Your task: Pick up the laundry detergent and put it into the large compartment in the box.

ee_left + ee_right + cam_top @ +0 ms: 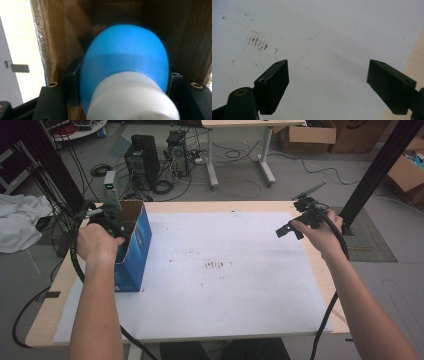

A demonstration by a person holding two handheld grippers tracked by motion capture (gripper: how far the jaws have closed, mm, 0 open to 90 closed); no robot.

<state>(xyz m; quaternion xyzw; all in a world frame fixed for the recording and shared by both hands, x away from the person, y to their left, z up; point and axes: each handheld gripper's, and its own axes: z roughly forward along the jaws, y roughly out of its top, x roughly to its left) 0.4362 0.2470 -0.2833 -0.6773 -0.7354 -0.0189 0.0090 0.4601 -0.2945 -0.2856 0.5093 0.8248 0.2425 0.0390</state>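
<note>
A blue bottle [125, 55] with a white screw cap [130, 97] sits between my left gripper's black fingers [72, 77], which press on both of its sides. It is down inside an open cardboard box with brown inner walls [190, 37]. In the high view this is the blue box [135, 250] at the table's left, with my left gripper [112, 222] held in its open top. My right gripper [290, 231] hovers over the right side of the white sheet [225, 285]. In its own view, its fingertips [328, 67] stand wide apart with nothing between them.
The white sheet carries brown smudges [216, 265] at its middle, and bare wooden table [47, 312] shows around it. A black frame post [372, 175] rises by the far right corner. Past the far edge are a computer tower [142, 160], cables and desk legs [212, 162].
</note>
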